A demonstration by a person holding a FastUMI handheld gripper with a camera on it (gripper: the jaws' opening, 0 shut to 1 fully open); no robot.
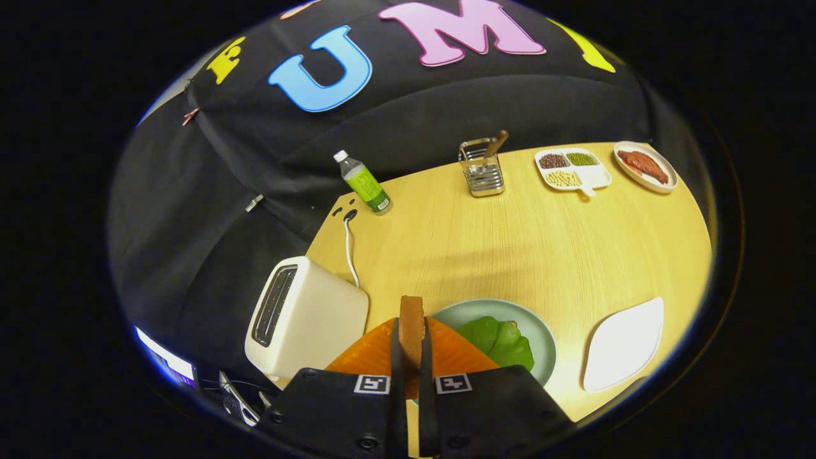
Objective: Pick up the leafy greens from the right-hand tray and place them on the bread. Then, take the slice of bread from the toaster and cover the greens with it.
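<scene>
The claw (411,357) is closed on a slice of bread (412,325), held upright and edge-on between its two fingers (396,370), so only the brown crust edge faces up toward twelve o'clock. Both fingers press against the slice's flat sides.

Directly beneath and just beyond the fingers sits a round pale green plate (542,331) on the wooden surface (510,242). The leafy greens (500,339) lie on that plate, at about two o'clock from the fingertips. They appear to rest on something, though the bread under them is mostly hidden and I can make out no more than a small brownish sliver at their far edge.

At nine o'clock from the held slice stands the white toaster (306,315), its dark slot (274,305) facing up, with a white cord (349,252) running from behind it to a cable opening at the surface's far left corner. Near that opening, at eleven o'clock, is a clear bottle with a green label (364,183).

At three o'clock from the plate lies a white leaf-shaped tray (623,344), bare on top. Far across the surface, at twelve to one o'clock, stand a wire utensil holder (482,171) with a wooden handle (496,144) poking out, then a white divided dish of beans (572,169), and at the far right corner a small oval plate with reddish meat slices (644,166).
</scene>
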